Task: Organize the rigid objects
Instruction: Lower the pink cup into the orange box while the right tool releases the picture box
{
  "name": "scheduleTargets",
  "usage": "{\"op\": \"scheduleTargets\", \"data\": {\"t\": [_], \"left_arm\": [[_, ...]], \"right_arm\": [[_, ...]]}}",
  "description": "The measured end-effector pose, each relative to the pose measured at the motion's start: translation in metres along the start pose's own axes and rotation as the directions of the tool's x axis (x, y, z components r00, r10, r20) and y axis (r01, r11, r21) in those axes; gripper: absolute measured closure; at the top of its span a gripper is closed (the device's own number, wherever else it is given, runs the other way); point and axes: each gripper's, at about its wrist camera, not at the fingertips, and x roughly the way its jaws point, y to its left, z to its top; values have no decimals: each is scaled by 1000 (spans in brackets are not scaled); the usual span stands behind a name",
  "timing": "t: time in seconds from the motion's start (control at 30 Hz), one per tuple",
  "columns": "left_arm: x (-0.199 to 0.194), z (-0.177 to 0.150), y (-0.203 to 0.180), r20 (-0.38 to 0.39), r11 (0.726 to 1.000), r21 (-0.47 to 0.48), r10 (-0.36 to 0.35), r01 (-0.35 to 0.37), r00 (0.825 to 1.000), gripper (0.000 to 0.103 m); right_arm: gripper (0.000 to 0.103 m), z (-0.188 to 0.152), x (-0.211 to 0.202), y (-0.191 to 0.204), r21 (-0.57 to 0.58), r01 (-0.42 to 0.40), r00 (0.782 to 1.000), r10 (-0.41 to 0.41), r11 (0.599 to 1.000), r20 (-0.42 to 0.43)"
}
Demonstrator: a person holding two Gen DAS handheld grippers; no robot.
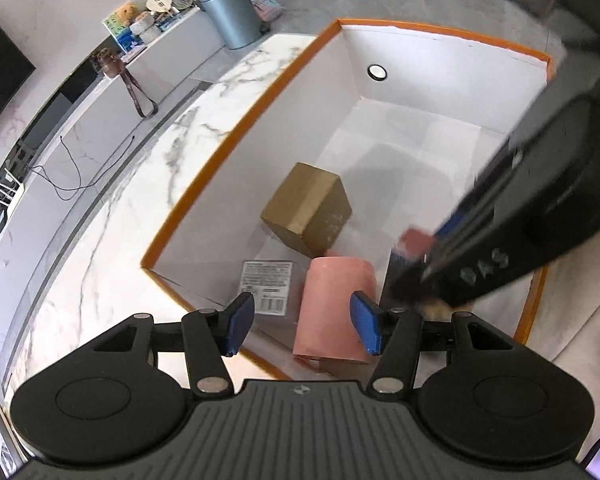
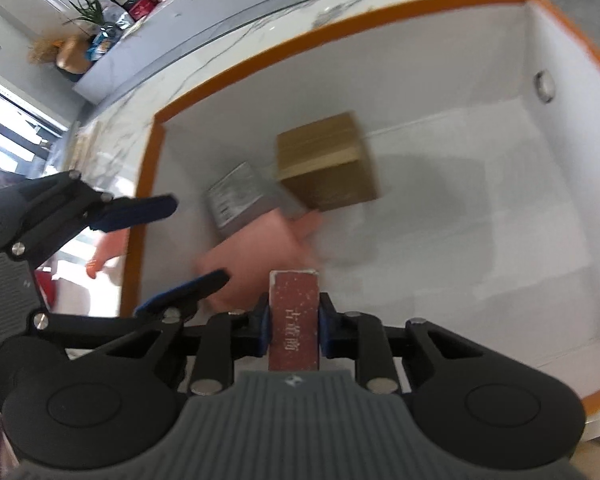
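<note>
A large white box with an orange rim (image 1: 260, 92) sits on the marble counter. Inside lie a brown cardboard box (image 1: 308, 208), a clear labelled case (image 1: 268, 284) and a pink box (image 1: 336, 308). My left gripper (image 1: 303, 322) hangs open above the pink box, its blue pads apart and touching nothing. In the right wrist view my right gripper (image 2: 294, 324) is shut on a narrow red-brown box (image 2: 294, 312) over the white box (image 2: 300, 44). The cardboard box (image 2: 328, 164), the labelled case (image 2: 240, 196) and the pink box (image 2: 260, 256) lie below. The left gripper (image 2: 200, 240) shows at the left, open.
The right half of the white box's floor (image 2: 480, 240) is bare, and a round metal fitting (image 1: 377, 71) sits in its far wall. A grey bin (image 1: 230, 12) stands on the floor beyond the marble counter (image 1: 112, 232). A cable (image 1: 72, 168) lies on the side ledge.
</note>
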Motion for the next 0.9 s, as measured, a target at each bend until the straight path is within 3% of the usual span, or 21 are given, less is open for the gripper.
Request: {"op": "scheduleTargets", "data": {"t": [0.23, 0.33, 0.43, 0.63, 0.77, 0.9], "left_arm": [[3, -3, -4, 17, 1000, 10, 19, -19, 1000, 41], [5, -4, -3, 18, 1000, -4, 7, -7, 1000, 40], [7, -5, -4, 20, 1000, -15, -2, 3, 1000, 40], [7, -8, -10, 31, 1000, 4, 11, -12, 999, 39], [6, -10, -12, 31, 1000, 7, 2, -2, 1000, 39], [5, -13, -12, 40, 1000, 18, 3, -3, 999, 40]], "right_arm": [[81, 0, 18, -5, 100, -122, 991, 127, 987, -49], [76, 1, 19, -3, 90, -84, 995, 89, 992, -50], [68, 1, 17, 3, 42, 1, 999, 0, 999, -36], [60, -2, 17, 10, -44, 166, 986, -166, 985, -14], [61, -5, 20, 15, -76, 210, 977, -211, 975, -10], [63, -4, 21, 12, -70, 194, 981, -195, 979, -12]]}}
